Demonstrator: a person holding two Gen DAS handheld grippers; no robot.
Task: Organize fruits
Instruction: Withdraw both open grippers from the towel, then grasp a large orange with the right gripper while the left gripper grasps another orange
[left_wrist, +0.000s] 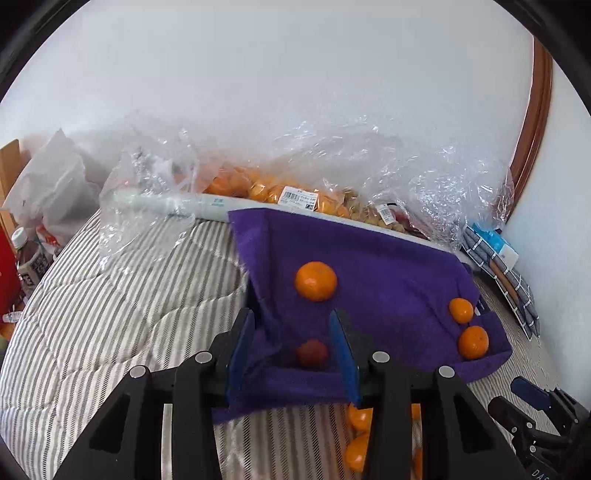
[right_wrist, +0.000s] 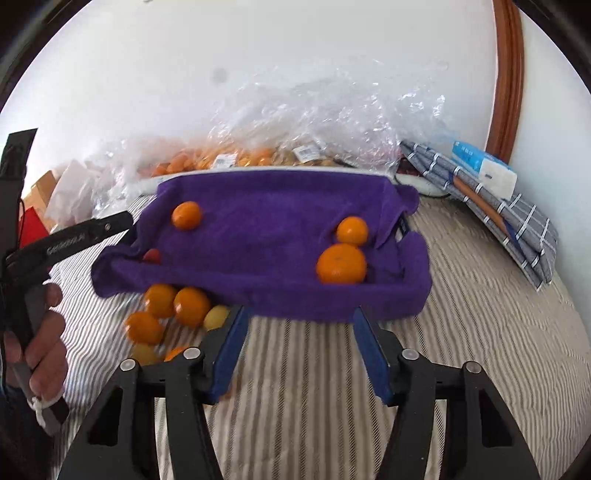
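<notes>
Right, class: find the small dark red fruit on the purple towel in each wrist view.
Left wrist view: the small dark red fruit lies low centre, between the open fingers of the left hand-held gripper.
Right wrist view: it peeks out at the left fold.
Shared landmark: the purple towel.

Right gripper body (left_wrist: 539, 469): "DAS…", rest cut off.
Left gripper body (right_wrist: 70, 238): pale lettering, too blurred to read.
Fruit bag price labels (left_wrist: 298, 197): barcodes, print illegible.
Bottle label (left_wrist: 31, 267): print illegible.
</notes>
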